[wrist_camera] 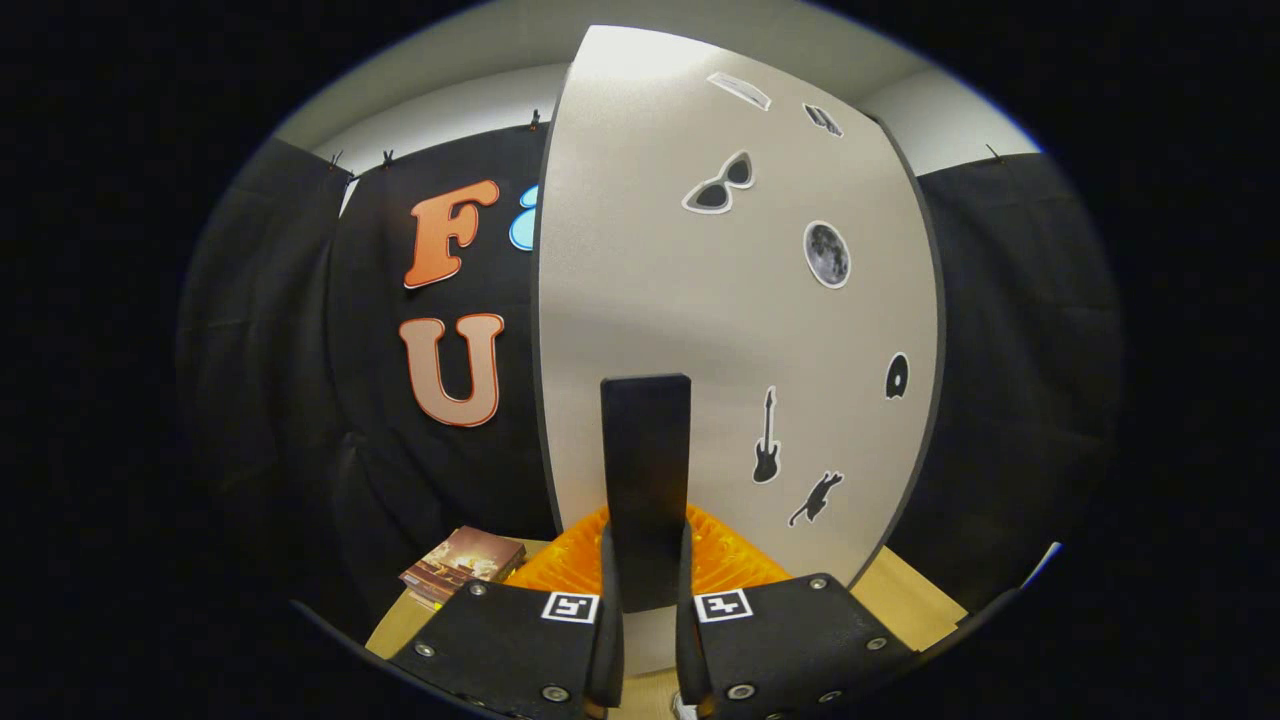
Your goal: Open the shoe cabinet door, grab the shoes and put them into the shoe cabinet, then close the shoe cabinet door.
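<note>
the gripper has its jaws clamped on the black handle of the shoe cabinet door, which rises just ahead. keep the squeeze firm and swing along the door's arc, minding the orange basket and the book on the counter.

Recording booth, staged household corner. Black cloth wall hangs clipped behind pale cabinet door; plain white room wall and ceiling above cloth. Door carries decorative stickers: sunglasses, moon, guitar. Wooden worktop below door, with books left of door base.
</note>
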{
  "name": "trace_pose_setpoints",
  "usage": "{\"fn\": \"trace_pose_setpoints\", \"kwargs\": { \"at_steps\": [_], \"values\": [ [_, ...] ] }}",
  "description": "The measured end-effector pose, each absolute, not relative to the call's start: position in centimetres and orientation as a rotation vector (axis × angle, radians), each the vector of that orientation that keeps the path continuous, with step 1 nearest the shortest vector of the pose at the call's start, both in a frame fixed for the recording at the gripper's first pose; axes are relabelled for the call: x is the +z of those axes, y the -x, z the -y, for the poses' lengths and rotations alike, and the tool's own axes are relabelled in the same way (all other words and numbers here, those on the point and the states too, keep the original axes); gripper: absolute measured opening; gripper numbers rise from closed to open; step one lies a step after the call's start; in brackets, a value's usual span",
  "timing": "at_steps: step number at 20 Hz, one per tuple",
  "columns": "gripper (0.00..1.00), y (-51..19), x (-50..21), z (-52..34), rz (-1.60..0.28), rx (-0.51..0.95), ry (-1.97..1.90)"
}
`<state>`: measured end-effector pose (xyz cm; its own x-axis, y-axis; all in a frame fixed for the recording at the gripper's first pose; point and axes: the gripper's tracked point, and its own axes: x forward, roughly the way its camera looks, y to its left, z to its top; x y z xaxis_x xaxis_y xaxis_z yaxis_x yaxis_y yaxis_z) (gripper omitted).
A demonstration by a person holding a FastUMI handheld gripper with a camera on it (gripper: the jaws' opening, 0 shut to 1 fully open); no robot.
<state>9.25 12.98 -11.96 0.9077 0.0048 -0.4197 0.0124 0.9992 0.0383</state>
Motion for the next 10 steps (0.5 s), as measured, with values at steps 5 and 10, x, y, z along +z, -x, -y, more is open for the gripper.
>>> {"fn": "trace_pose_setpoints", "kwargs": {
  "at_steps": [5, 10],
  "values": [
    [0.20, -3.0, -11.0, -8.6, -0.441, 0.033, -0.050],
    [0.18, 1.6, -9.7, -3.7, -0.434, 0.024, -0.094]
  ]
}}
